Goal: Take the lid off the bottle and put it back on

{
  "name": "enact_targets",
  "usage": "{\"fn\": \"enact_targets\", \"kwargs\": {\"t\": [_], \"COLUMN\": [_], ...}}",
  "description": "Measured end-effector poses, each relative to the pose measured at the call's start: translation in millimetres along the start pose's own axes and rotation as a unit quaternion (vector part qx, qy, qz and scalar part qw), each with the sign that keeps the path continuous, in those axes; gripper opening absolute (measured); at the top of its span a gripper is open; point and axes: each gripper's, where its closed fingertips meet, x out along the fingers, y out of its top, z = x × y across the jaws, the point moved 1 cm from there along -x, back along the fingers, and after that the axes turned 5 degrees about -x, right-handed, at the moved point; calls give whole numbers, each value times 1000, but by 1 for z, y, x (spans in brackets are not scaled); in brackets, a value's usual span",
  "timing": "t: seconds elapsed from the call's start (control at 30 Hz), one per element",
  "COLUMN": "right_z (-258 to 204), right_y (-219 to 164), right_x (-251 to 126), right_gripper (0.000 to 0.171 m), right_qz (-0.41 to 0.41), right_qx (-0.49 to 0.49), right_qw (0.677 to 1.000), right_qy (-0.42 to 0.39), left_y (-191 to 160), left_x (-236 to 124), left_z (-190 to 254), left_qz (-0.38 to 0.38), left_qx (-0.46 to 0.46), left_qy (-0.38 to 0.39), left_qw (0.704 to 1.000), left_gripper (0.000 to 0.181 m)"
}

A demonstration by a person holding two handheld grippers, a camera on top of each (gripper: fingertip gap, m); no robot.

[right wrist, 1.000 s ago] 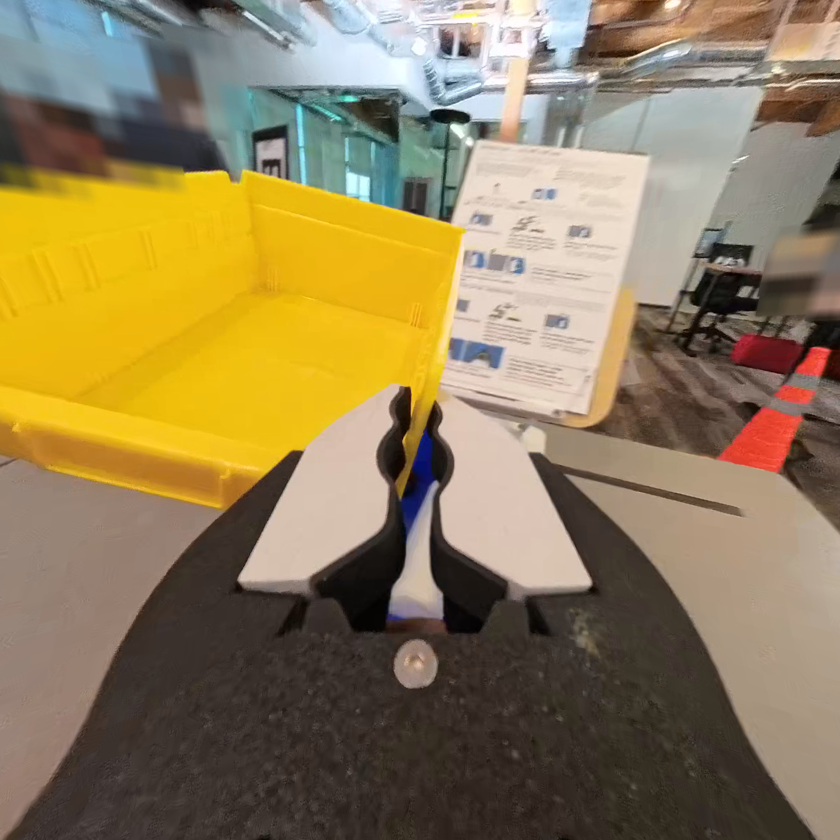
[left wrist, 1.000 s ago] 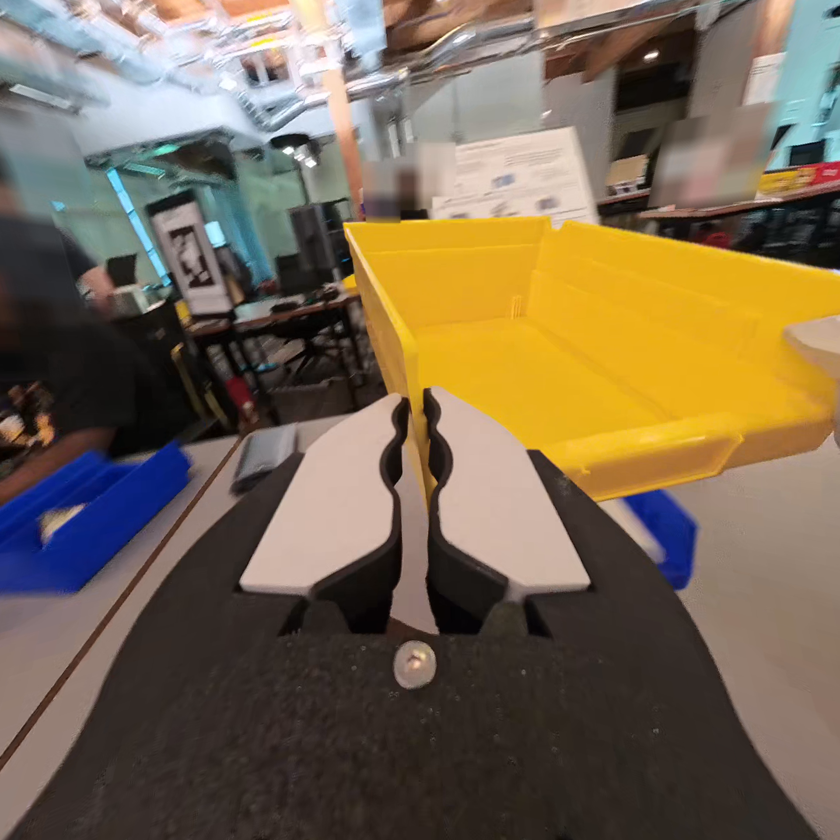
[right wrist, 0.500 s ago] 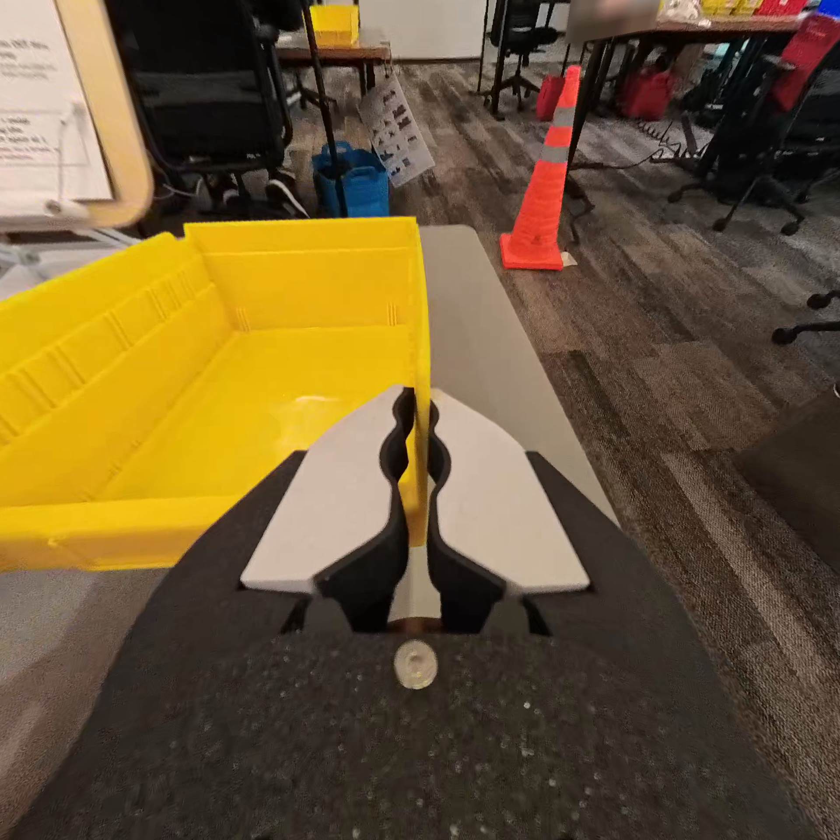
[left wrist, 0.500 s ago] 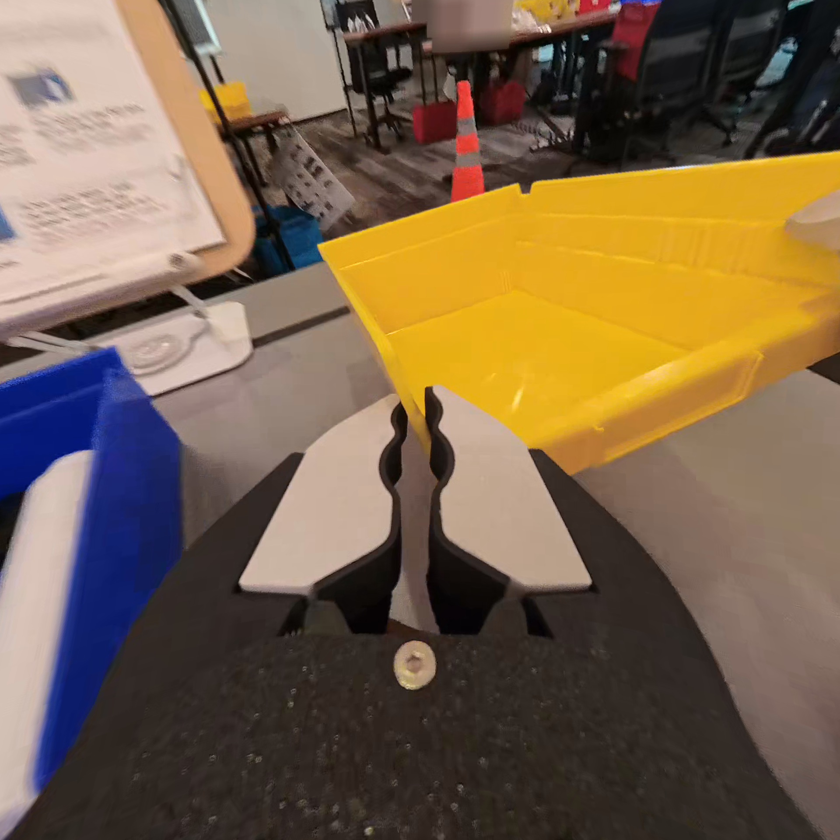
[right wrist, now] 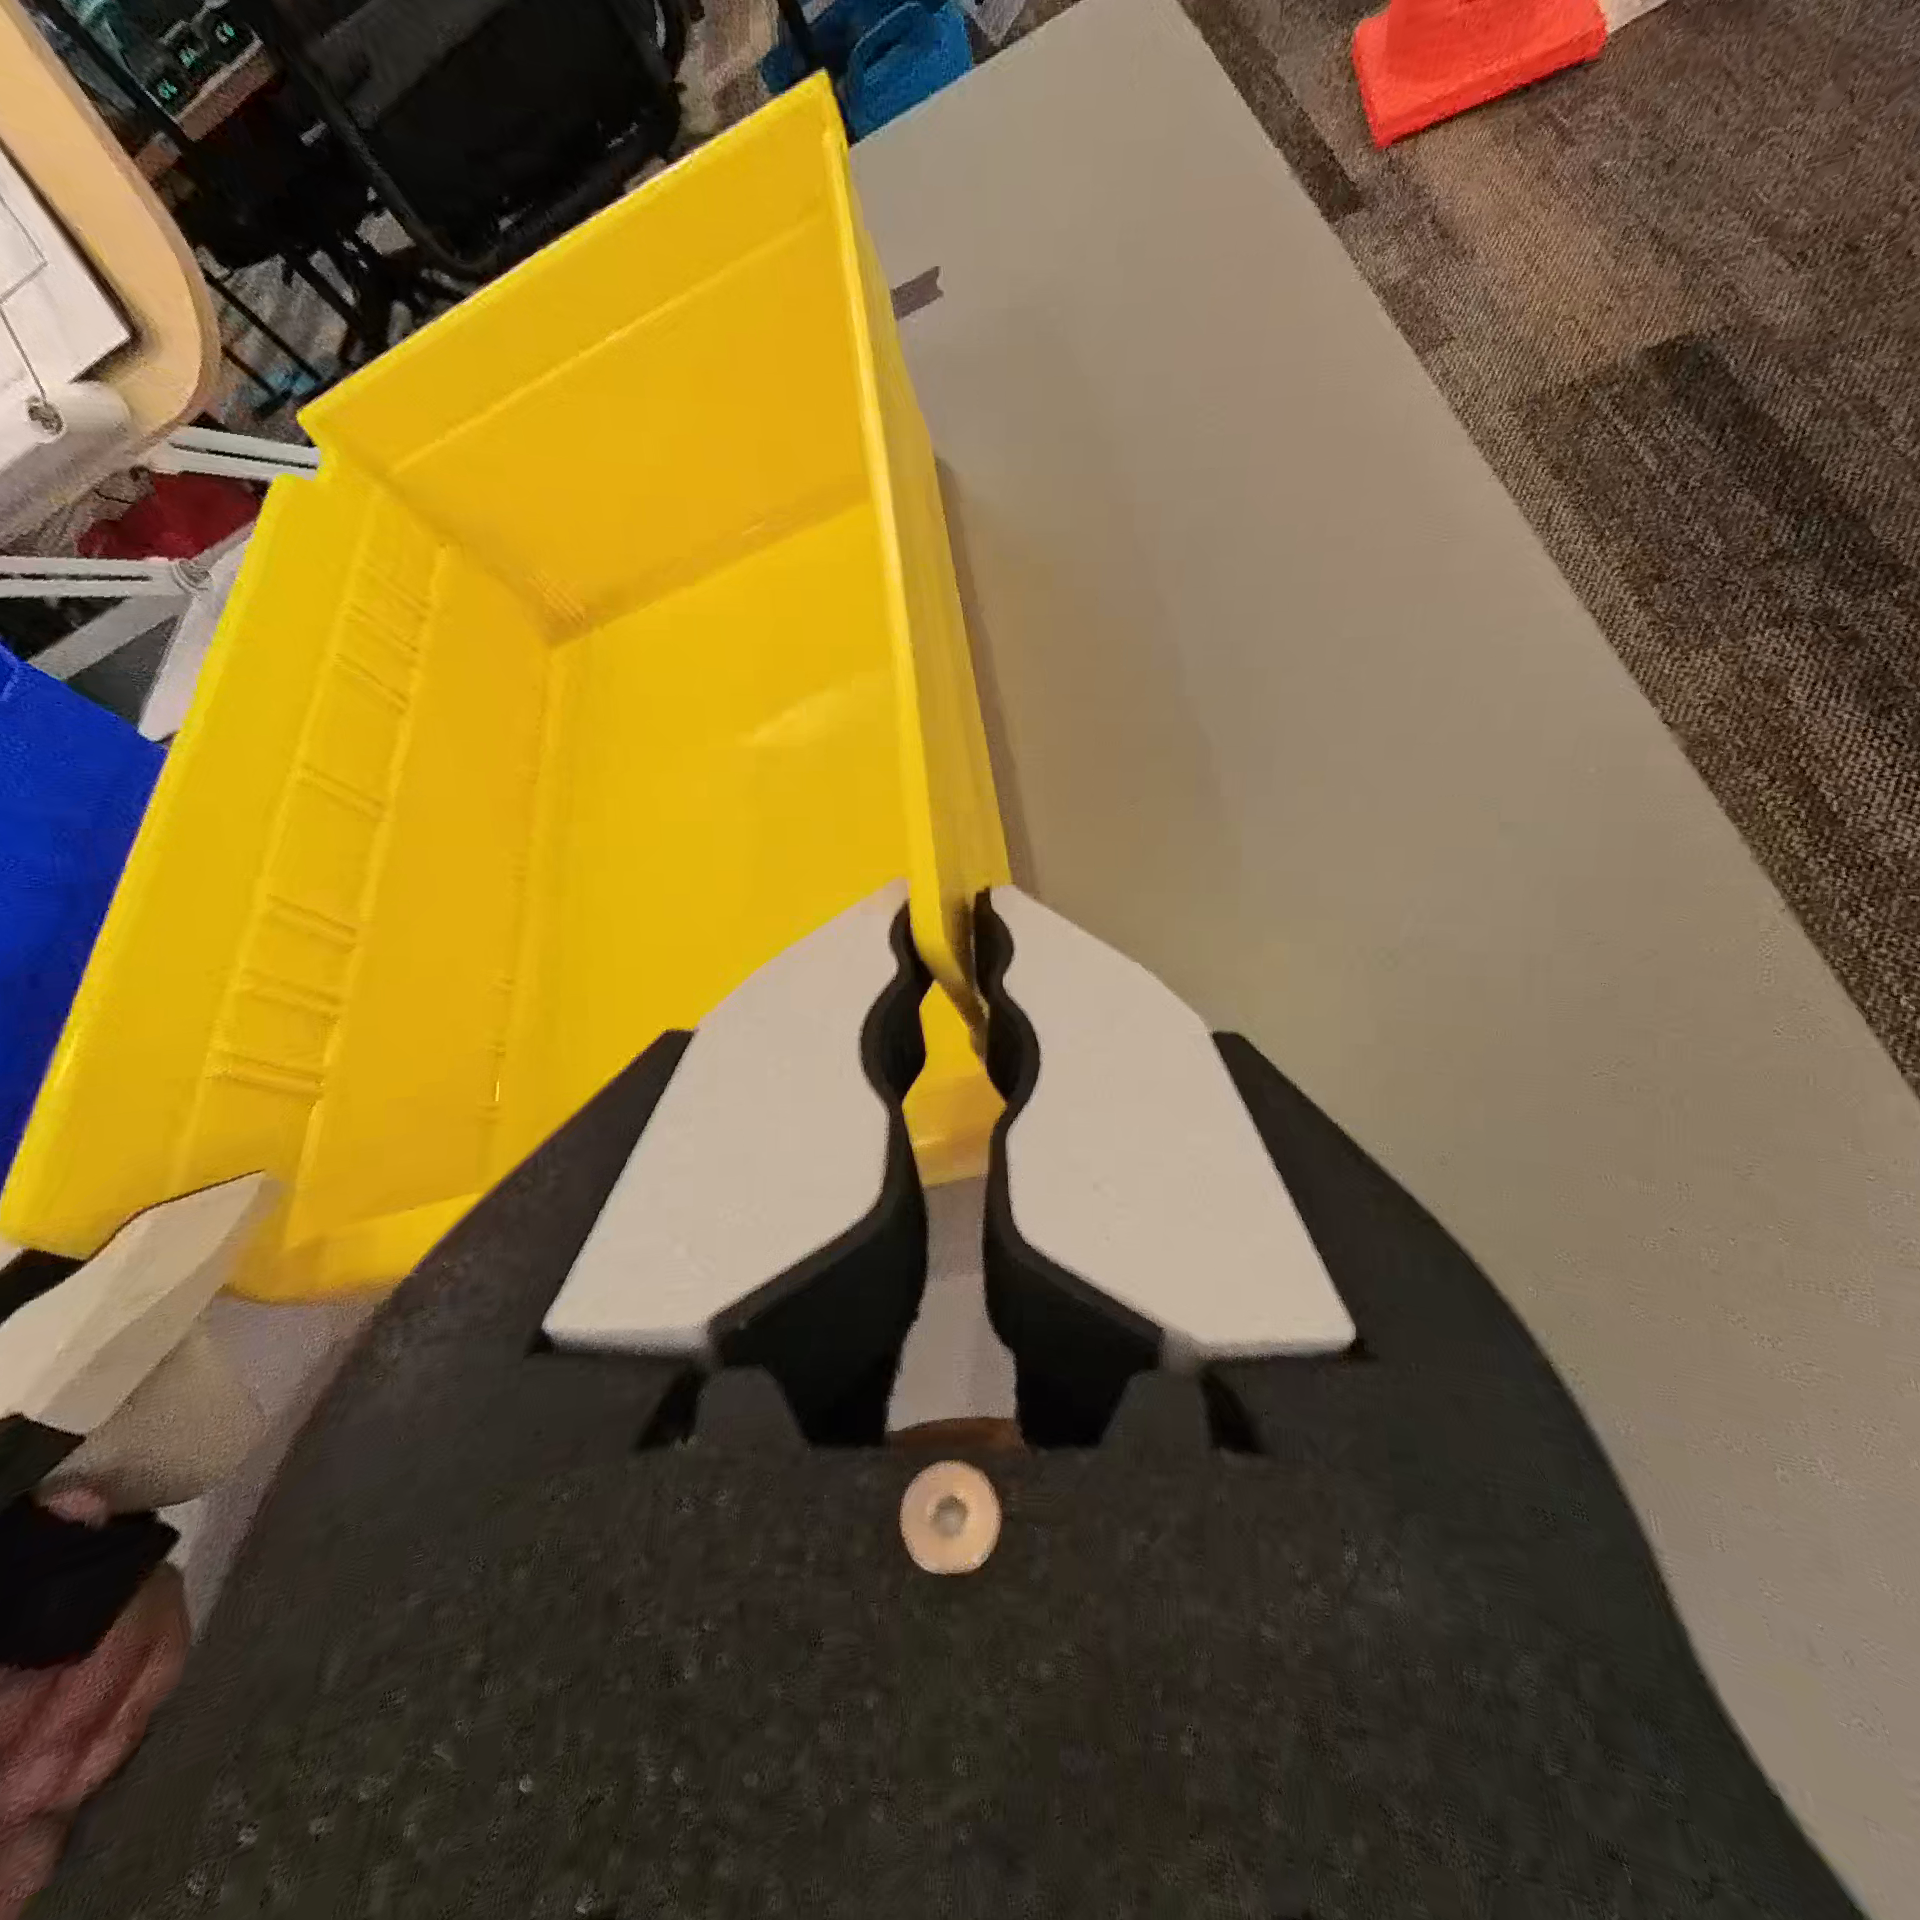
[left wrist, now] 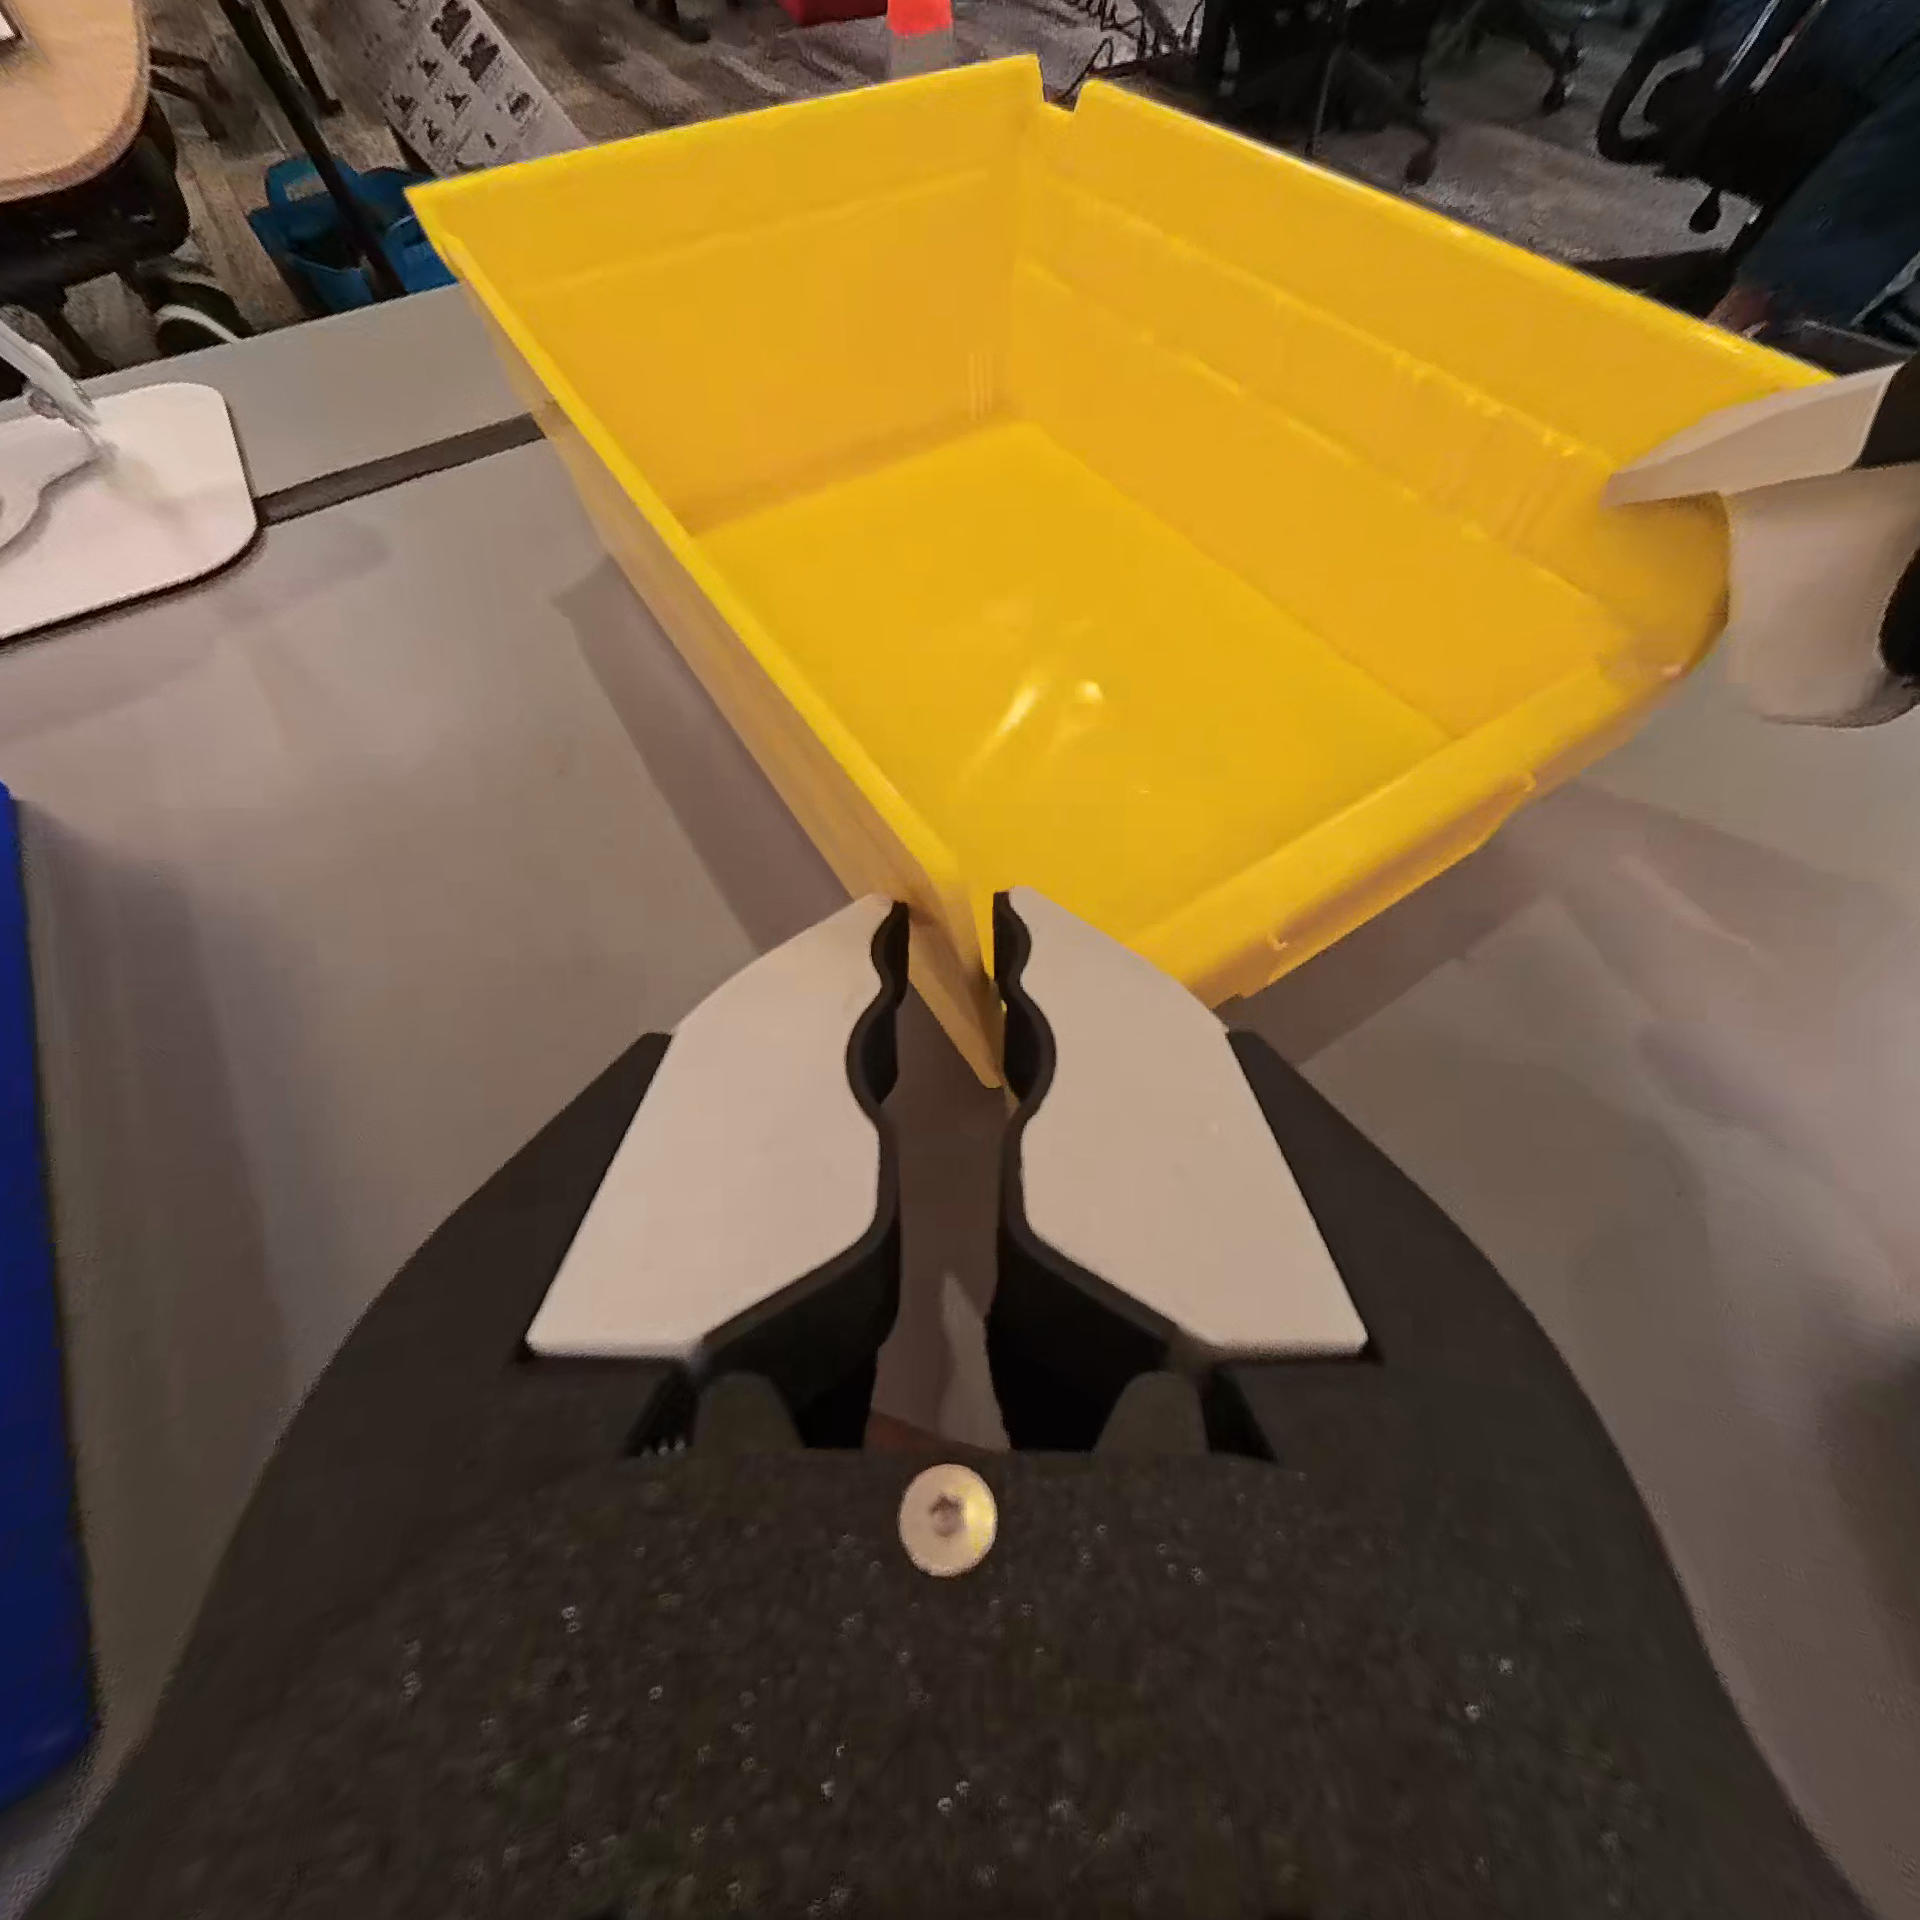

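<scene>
Oddly, no bottle or lid appears in either view. Instead, both grippers pinch opposite side walls of an empty yellow bin (left wrist: 1091, 665) at its near corners. The left gripper (left wrist: 948, 920) has its jaws drawn narrow around one wall; the right gripper (right wrist: 945, 904) is clamped the same way on the other wall. The bin sits low over the grey worktop (left wrist: 343, 831); whether it touches is unclear. A blue bin (right wrist: 62, 831) sits beside it. If either thin-walled grip slips or the hands move unevenly, the bin could twist, tip or drop.
</scene>
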Motion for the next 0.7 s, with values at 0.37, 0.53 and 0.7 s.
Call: {"fn": "enact_targets", "kwargs": {"t": [0.37, 0.53, 0.7], "right_z": [-11, -121, -298], "right_y": [52, 54, -38], "right_x": [-45, -49, -19], "right_gripper": [41, 42, 46], "right_qz": [120, 142, 64], "right_qx": [-189, -253, -271], "right_qw": [968, 957, 944], "right_qy": [-110, -25, 177], "left_y": [47, 27, -34], "left_x": [-132, -192, -195], "left_z": [-73, -238, -326], "left_qz": [68, 110, 40], "left_qx": [-69, -48, -86], "left_qy": [-102, 116, 212], "left_qw": [990, 986, 973], "left_gripper": [46, 55, 59]}}
